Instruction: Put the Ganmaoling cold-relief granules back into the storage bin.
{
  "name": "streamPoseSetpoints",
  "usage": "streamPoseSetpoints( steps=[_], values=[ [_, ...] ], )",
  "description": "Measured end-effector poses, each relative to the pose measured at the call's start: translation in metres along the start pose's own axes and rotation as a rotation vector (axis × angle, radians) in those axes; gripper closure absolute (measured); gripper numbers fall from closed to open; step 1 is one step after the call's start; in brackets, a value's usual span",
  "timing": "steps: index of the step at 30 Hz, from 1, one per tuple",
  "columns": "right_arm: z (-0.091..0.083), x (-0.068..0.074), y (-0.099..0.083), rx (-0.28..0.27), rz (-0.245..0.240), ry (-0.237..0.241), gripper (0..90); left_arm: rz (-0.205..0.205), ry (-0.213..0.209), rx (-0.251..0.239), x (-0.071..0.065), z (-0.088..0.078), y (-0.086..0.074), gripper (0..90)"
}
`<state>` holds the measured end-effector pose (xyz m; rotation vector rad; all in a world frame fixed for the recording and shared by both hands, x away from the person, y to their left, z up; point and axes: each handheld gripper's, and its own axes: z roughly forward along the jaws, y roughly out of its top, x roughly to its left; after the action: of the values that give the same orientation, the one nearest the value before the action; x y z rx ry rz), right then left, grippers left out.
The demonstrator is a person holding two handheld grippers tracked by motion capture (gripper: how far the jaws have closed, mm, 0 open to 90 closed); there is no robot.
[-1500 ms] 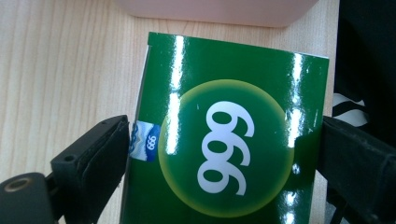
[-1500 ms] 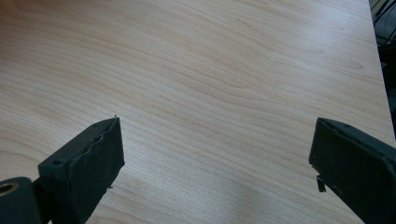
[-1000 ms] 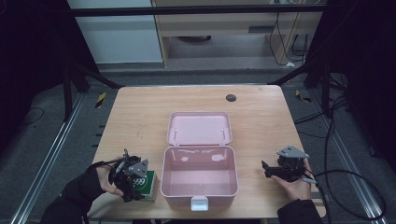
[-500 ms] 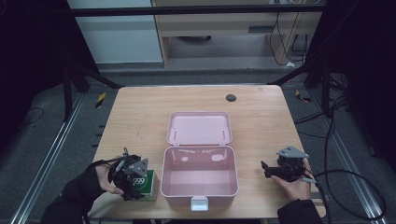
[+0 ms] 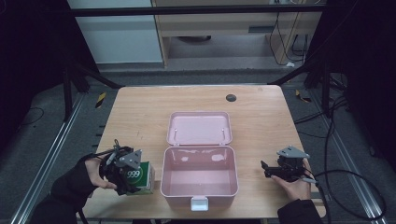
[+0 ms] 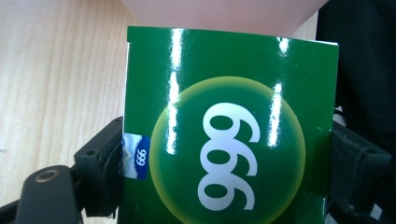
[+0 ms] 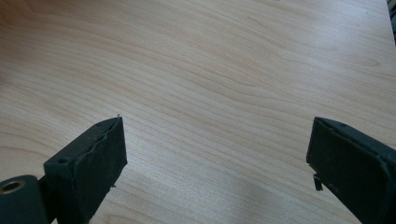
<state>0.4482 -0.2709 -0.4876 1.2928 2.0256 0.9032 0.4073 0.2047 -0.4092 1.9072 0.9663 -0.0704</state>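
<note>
- High view: a pink box [image 5: 199, 179] sits open at the near middle of the wooden desk [image 5: 140, 112], its lid [image 5: 200, 128] laid flat behind it and its inside bare.
- Just left of the box, near the desk's front edge, stands a green carton [image 5: 141, 176] marked "999" in white; whether it touches the box wall I cannot tell.
- The left tool [image 5: 135, 179], held by a gloved hand [image 5: 93, 171], is at that carton, with its grey three-cornered plate above.
- Left gripper view: the carton [image 6: 231, 135] sits between the two black jaws, one pressed to each side, so the left tool [image 6: 229, 172] is pinching it; the "999" reads upside down, and the pink box [image 6: 219, 14] shows beyond the carton's top edge.
- High view: the right tool [image 5: 266, 170] lies right of the box, apart from it, pointing toward it, with its cable trailing off the desk.
- Right gripper view: the right tool [image 7: 217, 161] has its jaws spread wide over bare wood, with nothing between them.
- A small dark disc [image 5: 230, 97] lies near the desk's far edge.
</note>
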Motion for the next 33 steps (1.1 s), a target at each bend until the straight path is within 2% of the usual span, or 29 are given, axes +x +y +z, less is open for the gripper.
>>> streamPoseSetpoints(
  steps=[4,6,17,33],
  values=[
    [0.0,0.0,0.0,0.003,0.0,0.0,5.4,0.003,0.014,-0.004,-0.002,-0.005,0.006,14.3],
    [0.0,0.0,0.0,0.001,0.005,0.003,5.4,0.028,0.016,0.01,-0.003,-0.011,0.013,14.3],
    [0.0,0.0,0.0,-0.002,0.0,0.002,5.4,0.065,0.027,0.006,-0.012,-0.029,0.035,14.3],
    [-0.001,0.001,0.001,-0.002,0.005,0.005,5.5,0.075,0.025,0.014,-0.031,-0.042,0.058,14.5]
  ],
)
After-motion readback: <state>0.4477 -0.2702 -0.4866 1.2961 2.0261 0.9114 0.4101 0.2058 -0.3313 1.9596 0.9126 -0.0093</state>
